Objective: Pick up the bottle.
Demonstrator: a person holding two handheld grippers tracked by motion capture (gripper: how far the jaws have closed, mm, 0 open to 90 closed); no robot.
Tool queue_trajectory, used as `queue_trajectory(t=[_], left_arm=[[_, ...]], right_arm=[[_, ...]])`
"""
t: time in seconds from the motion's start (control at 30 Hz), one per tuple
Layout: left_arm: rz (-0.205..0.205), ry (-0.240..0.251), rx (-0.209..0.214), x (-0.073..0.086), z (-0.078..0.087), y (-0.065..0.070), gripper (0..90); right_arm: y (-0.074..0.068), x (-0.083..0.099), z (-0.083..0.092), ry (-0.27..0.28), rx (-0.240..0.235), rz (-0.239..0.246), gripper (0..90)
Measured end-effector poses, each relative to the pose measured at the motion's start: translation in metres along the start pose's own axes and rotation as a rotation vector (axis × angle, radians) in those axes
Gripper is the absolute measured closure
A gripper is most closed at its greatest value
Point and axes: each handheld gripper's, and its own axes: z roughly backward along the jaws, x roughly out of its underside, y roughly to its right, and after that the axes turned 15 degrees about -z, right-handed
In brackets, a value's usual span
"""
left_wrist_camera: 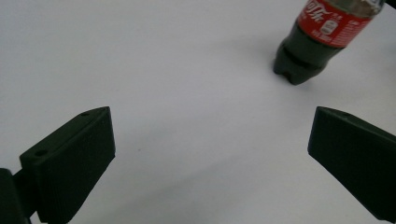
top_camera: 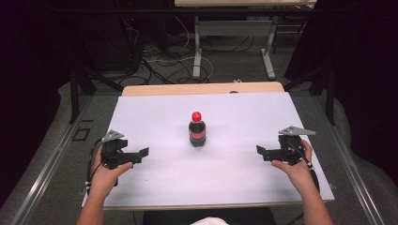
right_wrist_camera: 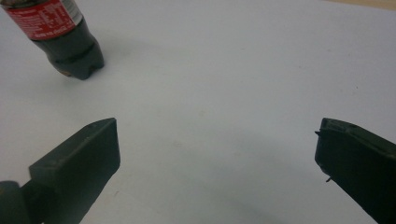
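A small cola bottle (top_camera: 197,131) with a red cap and red label stands upright in the middle of the white tabletop (top_camera: 155,117). My left gripper (top_camera: 141,153) rests low at the left front, held in a hand, jaws wide open and empty, pointing toward the middle. My right gripper (top_camera: 261,152) sits at the right front, open and empty too, facing inward. In the left gripper view the bottle (left_wrist_camera: 322,37) stands ahead at upper right, beyond the gripper (left_wrist_camera: 212,140). In the right gripper view the bottle (right_wrist_camera: 60,37) is at upper left, well ahead of the gripper (right_wrist_camera: 217,144).
The white sheet covers a wooden table whose bare far edge (top_camera: 202,88) shows behind it. Beyond the table lie floor cables (top_camera: 164,61) and the legs of another desk (top_camera: 197,47). Metal rails (top_camera: 51,159) run along both sides.
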Motion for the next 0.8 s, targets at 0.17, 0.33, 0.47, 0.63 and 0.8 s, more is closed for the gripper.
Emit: queue_trajectory(t=[0.17,0.33,0.47,0.63,0.8], left_arm=[[-0.043,0.022,0.022,-0.015,-0.005,0.015,0.9],[-0.103,0.033,0.051,-0.029,-0.016,0.033,1.0],[-0.120,0.055,0.061,-0.040,-0.025,0.043,1.0],[-0.153,0.052,0.087,-0.052,-0.041,0.050,1.0],[-0.148,0.070,0.109,-0.062,-0.056,0.055,2.1]], right_arm=[[-0.012,0.000,0.003,0.006,0.000,0.028,0.1],[-0.018,0.000,0.002,0.015,-0.020,0.038,0.2],[-0.024,0.000,0.001,0.021,-0.015,0.052,1.0],[-0.026,0.001,-0.003,0.010,-0.025,0.056,1.2],[-0.028,0.002,-0.005,0.005,-0.029,0.048,1.2]])
